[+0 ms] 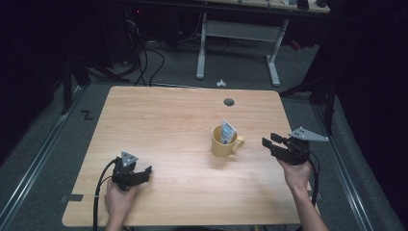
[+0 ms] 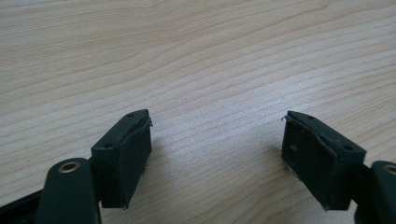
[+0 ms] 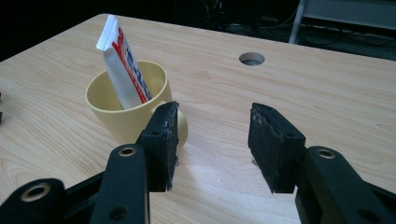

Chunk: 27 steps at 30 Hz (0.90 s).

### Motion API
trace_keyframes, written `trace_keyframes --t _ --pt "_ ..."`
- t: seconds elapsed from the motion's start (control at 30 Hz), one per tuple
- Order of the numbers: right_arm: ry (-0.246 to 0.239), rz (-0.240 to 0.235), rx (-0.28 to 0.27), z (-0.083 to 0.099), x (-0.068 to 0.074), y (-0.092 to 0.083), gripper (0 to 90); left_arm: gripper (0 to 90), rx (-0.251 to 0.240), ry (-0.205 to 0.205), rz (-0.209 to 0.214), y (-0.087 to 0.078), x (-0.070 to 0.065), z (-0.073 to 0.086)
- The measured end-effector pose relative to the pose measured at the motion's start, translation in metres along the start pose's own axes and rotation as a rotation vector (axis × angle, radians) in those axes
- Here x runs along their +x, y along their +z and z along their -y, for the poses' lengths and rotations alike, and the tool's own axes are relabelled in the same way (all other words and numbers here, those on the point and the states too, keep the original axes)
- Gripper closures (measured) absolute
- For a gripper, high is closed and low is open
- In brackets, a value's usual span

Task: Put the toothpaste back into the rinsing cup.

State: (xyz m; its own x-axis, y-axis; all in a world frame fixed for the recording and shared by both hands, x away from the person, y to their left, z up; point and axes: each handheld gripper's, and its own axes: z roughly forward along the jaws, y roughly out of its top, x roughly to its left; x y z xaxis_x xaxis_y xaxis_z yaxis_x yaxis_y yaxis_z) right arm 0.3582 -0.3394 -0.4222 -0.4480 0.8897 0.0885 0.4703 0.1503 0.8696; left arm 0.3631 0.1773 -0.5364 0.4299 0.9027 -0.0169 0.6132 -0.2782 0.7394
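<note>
Grippers first, left to right: our left gripper (image 1: 144, 172) rests low over the table (image 1: 168, 125), jaws wide with bare wood between. Our right gripper (image 3: 212, 140) stands half open and empty, the yellow mug (image 3: 127, 105) just beyond its left jaw, a toothpaste tube (image 3: 122, 65) leaning inside. We risk knocking the mug's handle and tipping the tube. The high view shows the handle (image 1: 238, 142) facing those jaws; the right gripper view hides it.

We saw a light wooden table (image 1: 173, 130) with a round cable hole (image 1: 229, 102) near its far edge, and beyond it a white-legged desk frame (image 1: 238, 45) and floor cables (image 1: 144, 62).
</note>
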Motion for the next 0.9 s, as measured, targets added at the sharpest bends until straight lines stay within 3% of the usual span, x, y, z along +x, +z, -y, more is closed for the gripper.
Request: trace_keyframes --t 0.9 --pt "0.035 -0.015 0.037 0.022 0.001 0.013 53.6 24.3 0.0 0.0 -0.002 0.0 0.0 0.0"
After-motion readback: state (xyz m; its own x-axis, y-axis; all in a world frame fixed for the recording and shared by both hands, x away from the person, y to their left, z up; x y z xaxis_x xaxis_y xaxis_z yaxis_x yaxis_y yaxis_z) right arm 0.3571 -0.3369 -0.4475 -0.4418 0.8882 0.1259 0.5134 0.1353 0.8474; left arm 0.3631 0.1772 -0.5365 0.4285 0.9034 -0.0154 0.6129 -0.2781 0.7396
